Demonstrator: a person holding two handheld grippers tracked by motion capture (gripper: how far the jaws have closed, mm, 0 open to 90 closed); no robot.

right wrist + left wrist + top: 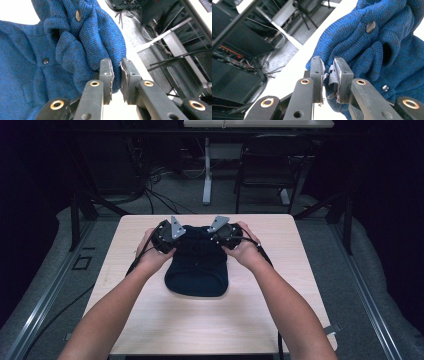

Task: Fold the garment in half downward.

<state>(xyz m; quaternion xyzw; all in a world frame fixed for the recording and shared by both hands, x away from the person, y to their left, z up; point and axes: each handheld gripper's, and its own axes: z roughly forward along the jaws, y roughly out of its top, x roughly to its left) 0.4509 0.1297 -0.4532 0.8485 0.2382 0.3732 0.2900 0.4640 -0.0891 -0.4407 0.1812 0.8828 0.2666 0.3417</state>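
Two grippers pinching a blue knit garment on a pale wooden table

Two hand-held grippers meet at the far edge of a dark blue knitted garment (196,265) with small metal snap buttons, which lies in the middle of a light wood-grain square tabletop (165,320). From the high view, the left gripper (166,236) and right gripper (225,234) sit at the garment's far corners, each carried by a bare-armed hand coming in from the near side. In the left gripper view the black jaws are clenched on a bunched fold of the knit (362,42), the fabric squeezed between the pads. In the right gripper view the jaws likewise grasp a fold of the same cloth (82,37), with only a slim gap between the pads and the fabric caught there.

Beyond the table, the room is dim. A grey carpeted floor (175,200) carries loose black cables (155,195). A white desk leg (206,170) stands beside a black metal-framed chair (270,165). Aluminium rails (370,300) run along the floor on both sides of the table
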